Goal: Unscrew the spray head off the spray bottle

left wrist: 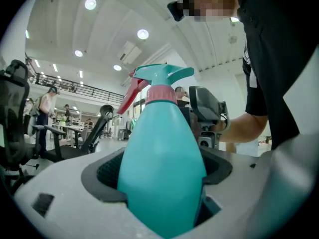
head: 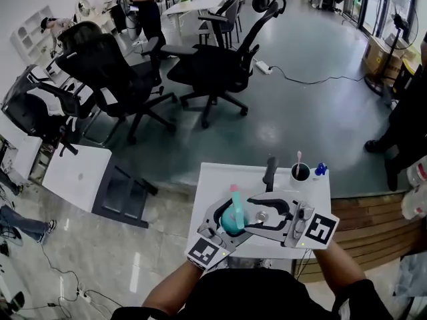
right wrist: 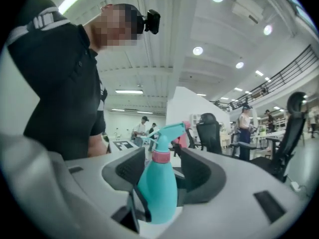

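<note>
A teal spray bottle [head: 232, 221] with a pink collar and a teal spray head [head: 235, 192] stands upright on the white table [head: 213, 179]. My left gripper [head: 225, 224] is shut on the bottle's body; in the left gripper view the body [left wrist: 162, 178] fills the space between the jaws, with the spray head [left wrist: 162, 76] above. My right gripper [head: 251, 216] reaches in from the right. In the right gripper view the bottle [right wrist: 158, 188] stands between its black pads [right wrist: 199, 176], which stay apart from it, so the right gripper [right wrist: 164, 173] is open. The collar [right wrist: 161, 157] sits level with the pads.
At the table's far edge are a black cup [head: 299, 173] with a stick in it, a black handle-like object [head: 269, 172] and a small blue item [head: 321, 169]. Office chairs [head: 213, 65] stand beyond. A low white table [head: 77, 175] is to the left, wooden boards [head: 363, 225] to the right.
</note>
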